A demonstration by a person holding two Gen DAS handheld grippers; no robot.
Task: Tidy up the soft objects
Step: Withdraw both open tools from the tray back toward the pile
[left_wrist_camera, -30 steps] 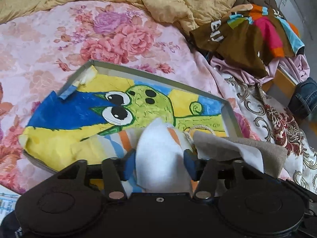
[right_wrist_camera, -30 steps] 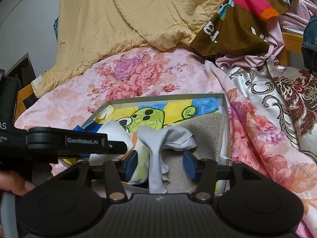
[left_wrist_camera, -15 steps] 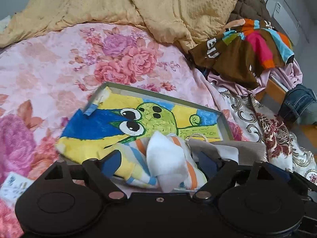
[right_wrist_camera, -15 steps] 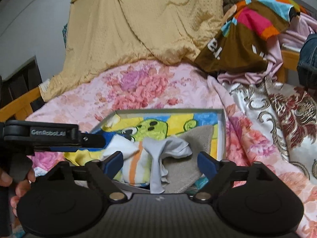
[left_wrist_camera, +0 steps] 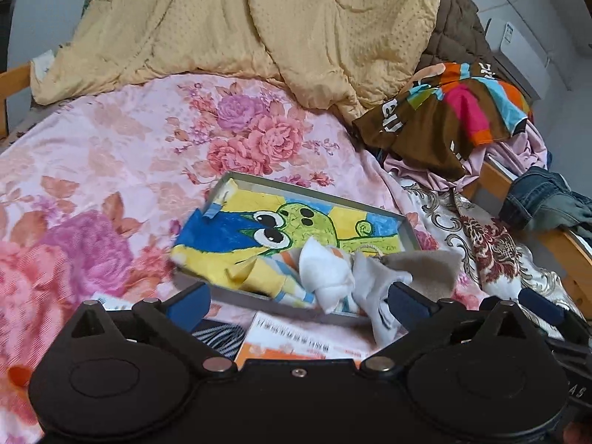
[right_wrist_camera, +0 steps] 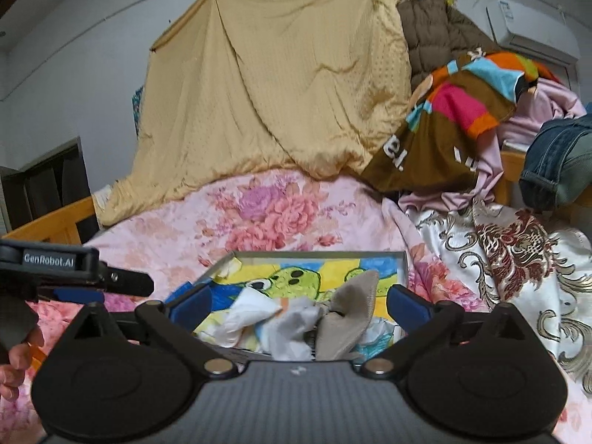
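Crumpled white, grey and striped cloths (left_wrist_camera: pixel 325 277) and a beige pouch (right_wrist_camera: pixel 347 318) lie heaped in the shallow grey cartoon-lined tray (left_wrist_camera: pixel 318 190). Left gripper (left_wrist_camera: pixel 298 301) and right gripper (right_wrist_camera: pixel 298 301) have just spread wide, both empty; their bodies hide the tray's near edge.

Both wrist views near, facing bed headward; left steeper down; share tray (left_wrist_camera: pixel 318 188) (right_wrist_camera: pixel 401 270).

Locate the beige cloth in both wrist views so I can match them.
Left wrist: the beige cloth lies right of centre, on the tray's near right corner, just beyond the right finger of the open left gripper.
Right wrist: the beige cloth sits low at centre, between the fingers of the open right gripper, touching neither.
Shared landmark: the green cartoon face on the towel lining the tray.
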